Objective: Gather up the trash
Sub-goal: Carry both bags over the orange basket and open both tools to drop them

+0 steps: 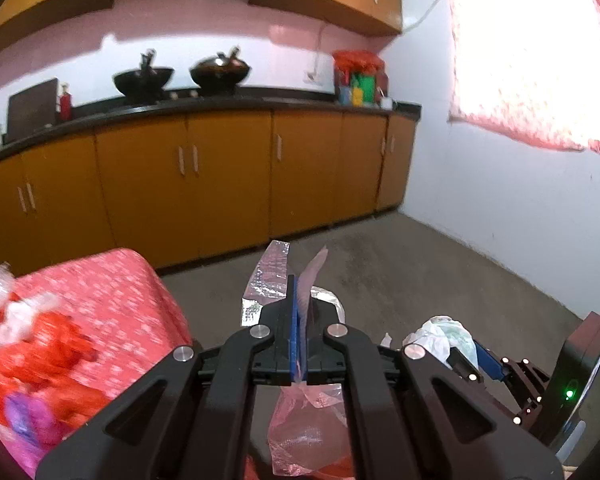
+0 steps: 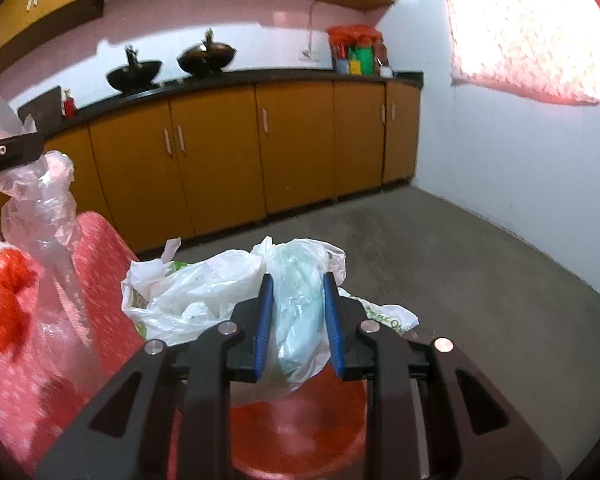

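The left tool (image 1: 299,320) is clenching a thin pink plastic bag (image 1: 308,436) beside the red-clothed table (image 1: 112,292). The right tool (image 2: 298,320) is gripping a crumpled white plastic bag (image 2: 204,292) above an orange bin (image 2: 296,428).

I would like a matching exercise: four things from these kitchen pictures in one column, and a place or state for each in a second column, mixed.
Things
1. white plastic bag
2. clear pinkish plastic wrapper
3. two black woks
4. red patterned cloth

Places or states
A. on the dark countertop
B. clamped in the right gripper
C. covering a surface at lower left
D. pinched in the shut left gripper

Pairs: 1-B, 2-D, 3-A, 4-C
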Motion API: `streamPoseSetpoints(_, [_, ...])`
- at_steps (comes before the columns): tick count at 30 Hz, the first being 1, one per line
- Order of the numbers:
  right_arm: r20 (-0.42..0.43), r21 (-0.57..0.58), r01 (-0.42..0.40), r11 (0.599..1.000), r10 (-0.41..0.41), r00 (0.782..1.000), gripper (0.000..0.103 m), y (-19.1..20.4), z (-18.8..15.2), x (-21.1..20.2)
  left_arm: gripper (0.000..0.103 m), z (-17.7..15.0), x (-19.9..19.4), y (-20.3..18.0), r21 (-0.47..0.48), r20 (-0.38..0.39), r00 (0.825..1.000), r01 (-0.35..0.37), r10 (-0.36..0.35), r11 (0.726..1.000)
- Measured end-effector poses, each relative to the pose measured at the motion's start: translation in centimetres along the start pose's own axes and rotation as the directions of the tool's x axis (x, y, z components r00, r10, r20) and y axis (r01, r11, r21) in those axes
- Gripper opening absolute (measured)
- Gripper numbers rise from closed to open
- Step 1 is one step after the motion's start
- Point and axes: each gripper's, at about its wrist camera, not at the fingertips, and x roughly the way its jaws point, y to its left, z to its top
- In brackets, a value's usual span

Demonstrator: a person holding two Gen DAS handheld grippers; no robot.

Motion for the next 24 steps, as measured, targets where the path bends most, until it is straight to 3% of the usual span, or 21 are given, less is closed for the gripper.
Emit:
streamPoseSetpoints(14, [-0.140, 0.047, 0.046, 0.998, -0.039, 0.989, 0.025, -4.1, -5.2, 5.8, 0.000, -4.9, 8.0, -3.4, 0.016, -0.185, 0.982, 0.048, -0.044, 0.999])
streamPoseSetpoints(24, [-0.153, 0.063, 0.028, 0.998, -0.018, 0.988, 0.031, -4.1, -5.6, 7.5, 0.001, -5.2, 9.6, -4.7, 0.029, -0.199, 0.977, 0.086, -0.079, 0.996])
